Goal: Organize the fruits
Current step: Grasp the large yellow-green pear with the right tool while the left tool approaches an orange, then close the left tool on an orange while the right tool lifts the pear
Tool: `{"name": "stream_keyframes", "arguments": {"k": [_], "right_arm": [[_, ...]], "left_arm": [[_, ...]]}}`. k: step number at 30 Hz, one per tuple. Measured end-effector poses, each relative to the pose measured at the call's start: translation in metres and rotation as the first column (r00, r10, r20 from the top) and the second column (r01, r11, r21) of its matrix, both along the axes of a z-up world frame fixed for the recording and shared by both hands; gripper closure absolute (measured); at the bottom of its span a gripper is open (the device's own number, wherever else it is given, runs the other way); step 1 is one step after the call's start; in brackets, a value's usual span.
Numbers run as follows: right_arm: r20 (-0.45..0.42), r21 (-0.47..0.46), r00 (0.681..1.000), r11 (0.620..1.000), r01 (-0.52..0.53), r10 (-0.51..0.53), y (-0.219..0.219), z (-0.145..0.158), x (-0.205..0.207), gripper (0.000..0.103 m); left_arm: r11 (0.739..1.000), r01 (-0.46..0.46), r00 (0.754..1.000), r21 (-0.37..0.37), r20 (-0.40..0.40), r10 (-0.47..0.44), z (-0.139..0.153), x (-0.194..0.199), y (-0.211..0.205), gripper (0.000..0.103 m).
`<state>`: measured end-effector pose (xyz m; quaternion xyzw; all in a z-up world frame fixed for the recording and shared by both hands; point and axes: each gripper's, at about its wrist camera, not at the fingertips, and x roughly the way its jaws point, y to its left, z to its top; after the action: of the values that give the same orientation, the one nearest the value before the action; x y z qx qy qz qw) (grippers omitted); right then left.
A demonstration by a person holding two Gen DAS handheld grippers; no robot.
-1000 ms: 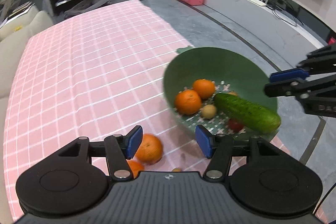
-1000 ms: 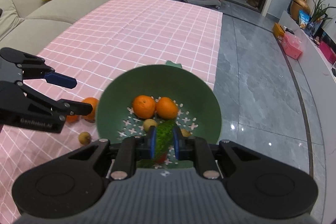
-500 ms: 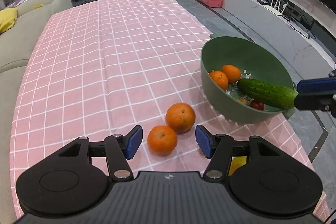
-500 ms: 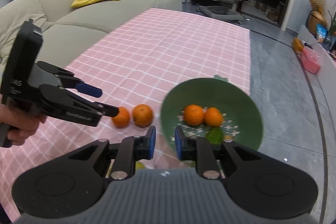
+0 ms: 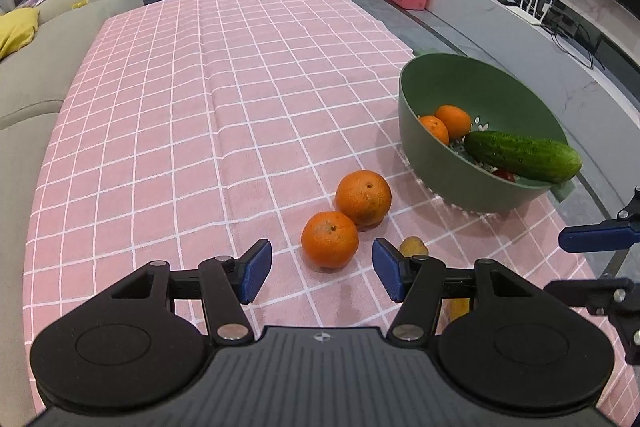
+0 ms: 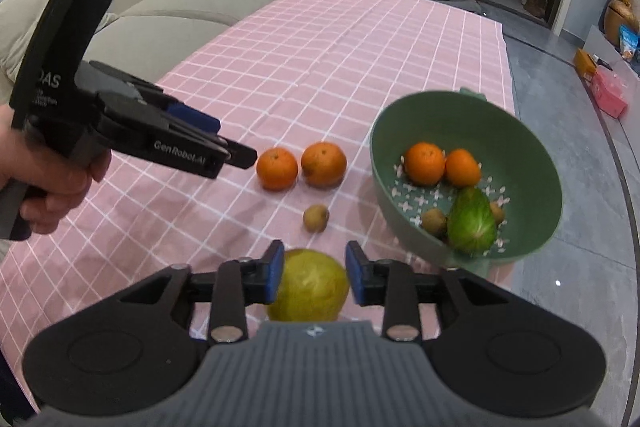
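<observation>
R tongs (image 6: 314,277) sit over the big round yellow-green fruit (image 6: 308,291), prob a pomelo or citrus, on the pink white-checked cloth covering the bench (image 6: 340,39). Fruit lies at 6 o'clock in R wrist view, right between the blue pads (image 6: 274,273). Jaws have just been opening; a gap shows on the R side, L pad looks level w/ the skin but I can't confirm contact. I read it as not yet gripped. No long axis to worry abt, it's round.

L tongs (image 5: 322,271) stand half-wide, empty. Nearer glossy orange mandarin (image 5: 330,239) sits at 12 o'clock just beyond the pads, touching a second larger orange mandarin (image 5: 363,197) at 1 o'clock. Small tan round fruit (image 5: 414,246) tucked behind the R pad.

Deep green plastic colander bowl (image 5: 436,167) at 2 o'clock from L tongs, holding two oranges, a bumpy dark-green cucumber (image 5: 522,155) lying across the rim, plus small bits.

My call: R hand owns the yellow-green fruit; L hand owns the mandarin pair.
</observation>
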<state>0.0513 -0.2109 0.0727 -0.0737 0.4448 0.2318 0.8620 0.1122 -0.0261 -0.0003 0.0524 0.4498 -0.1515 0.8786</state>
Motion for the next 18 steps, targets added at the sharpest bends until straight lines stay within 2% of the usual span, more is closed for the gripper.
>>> {"name": "stream_keyframes", "arguments": {"k": [1, 3, 4, 11, 18], "right_arm": [[-0.005, 0.001, 1.000, 1.000, 0.006, -0.006, -0.001, -0.002, -0.001, 0.064], [-0.013, -0.002, 1.000, 1.000, 0.024, -0.024, -0.002, -0.007, -0.001, 0.045], [-0.017, -0.002, 0.999, 0.999, 0.038, -0.038, -0.002, -0.009, 0.000, 0.042], [-0.066, -0.001, 0.997, 0.999, 0.044, -0.044, 0.003, -0.029, 0.001, 0.034], [-0.097, -0.038, 0.995, 0.999, 0.025, -0.029, 0.013, -0.048, 0.005, 0.034]], "left_arm": [[1.000, 0.001, 1.000, 0.007, 0.001, -0.001, -0.001, 0.000, 0.000, 0.035], [1.000, 0.003, 1.000, 0.015, -0.002, -0.003, -0.004, 0.001, 0.000, 0.035], [1.000, 0.005, 1.000, 0.017, -0.005, -0.005, -0.006, 0.001, 0.001, 0.035], [0.998, 0.039, 0.999, 0.049, -0.009, -0.039, -0.018, 0.009, -0.003, 0.035], [0.995, 0.086, 0.996, 0.054, -0.027, -0.085, -0.034, 0.022, -0.012, 0.035]]}}
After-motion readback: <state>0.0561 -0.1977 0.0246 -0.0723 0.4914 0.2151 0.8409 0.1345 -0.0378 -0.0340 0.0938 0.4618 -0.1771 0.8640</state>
